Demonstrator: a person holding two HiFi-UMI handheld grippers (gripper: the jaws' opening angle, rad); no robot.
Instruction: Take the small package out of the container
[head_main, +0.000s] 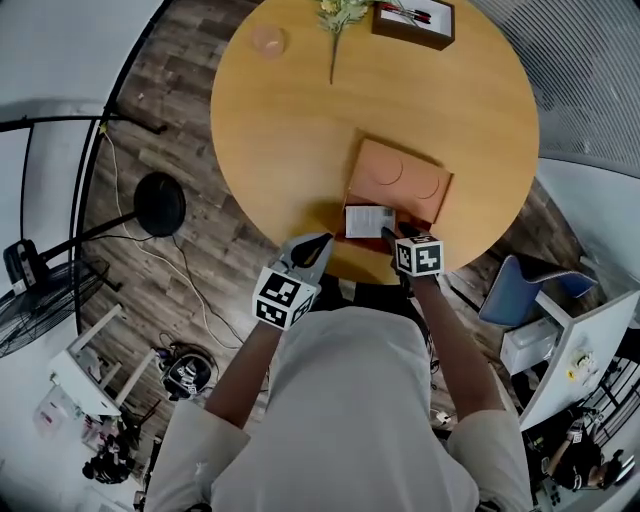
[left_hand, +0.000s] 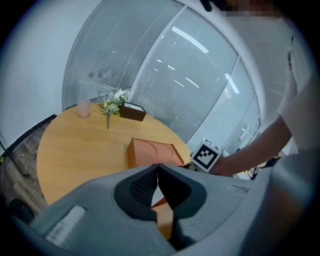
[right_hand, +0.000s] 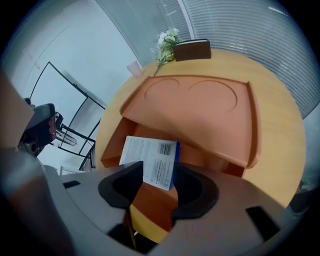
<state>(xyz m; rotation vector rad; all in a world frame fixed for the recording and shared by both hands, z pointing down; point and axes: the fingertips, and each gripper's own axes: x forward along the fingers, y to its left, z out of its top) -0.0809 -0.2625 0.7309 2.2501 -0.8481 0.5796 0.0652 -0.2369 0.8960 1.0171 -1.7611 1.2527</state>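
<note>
An orange container (head_main: 400, 180) sits at the near edge of the round wooden table (head_main: 290, 130). Its lid (right_hand: 200, 110), with two round hollows, covers the far part. A small white package (right_hand: 150, 155) with a barcode and a blue edge lies in the uncovered near part (head_main: 369, 221). My right gripper (right_hand: 159, 175) is open, and the package's near end sits between its jaws. My left gripper (left_hand: 158, 167) is shut and empty. It hovers over the table's near edge, left of the container (left_hand: 150, 152).
A pink cup (head_main: 268, 41), a flower sprig (head_main: 338, 15) and a brown box (head_main: 413, 22) stand at the table's far side. On the floor are a lamp base (head_main: 160, 203) to the left and a blue chair (head_main: 520, 285) to the right.
</note>
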